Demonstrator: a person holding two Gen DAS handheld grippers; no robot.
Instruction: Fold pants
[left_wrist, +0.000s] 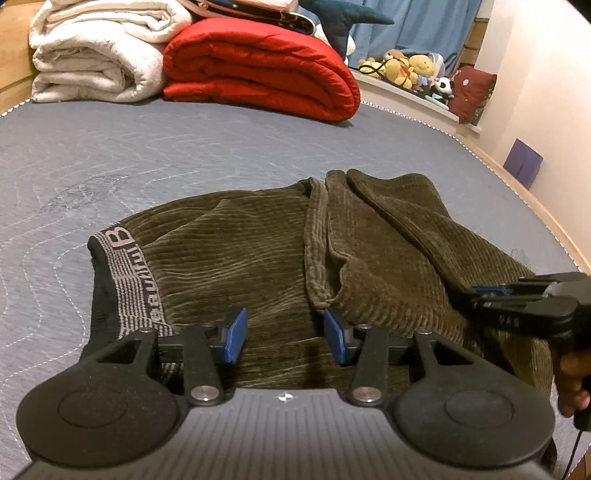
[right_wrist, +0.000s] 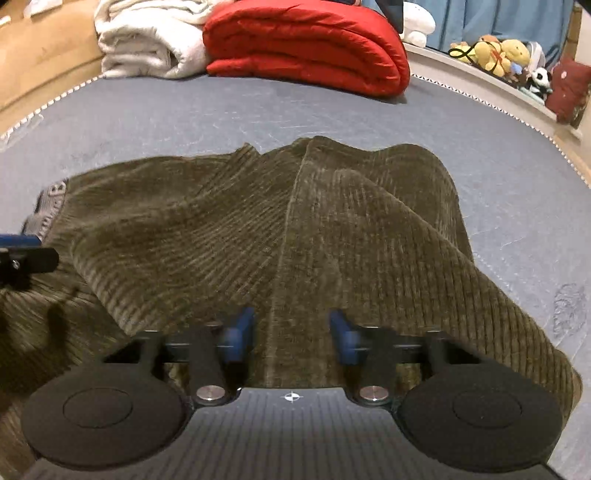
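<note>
Pants: olive corduroy pants (left_wrist: 258, 258) lay folded over themselves on the grey quilted mattress (left_wrist: 147, 155), well short of the bedding at its far edge.
Waistband: the left wrist view showed the grey lettered waistband (left_wrist: 125, 273) clearly, at the pants' left end; in the right wrist view it was only a blurred sliver.
Left gripper: left gripper (left_wrist: 284, 334) was spread wide just over the pants, blue pads apart, nothing between them.
Right gripper: right gripper (right_wrist: 291, 334) was likewise parted over a raised ridge of the pants; cloth passed between the pads, contact not resolvable.
Cross-view: the left wrist view showed the right gripper side-on at the pants' right end, with the holder's hand (left_wrist: 570, 384).
Background: beyond the pants, red quilt (left_wrist: 266, 70) just beside white blanket (left_wrist: 96, 55); plush toys (left_wrist: 406, 68) on the ledge to the quilt's right.
</note>
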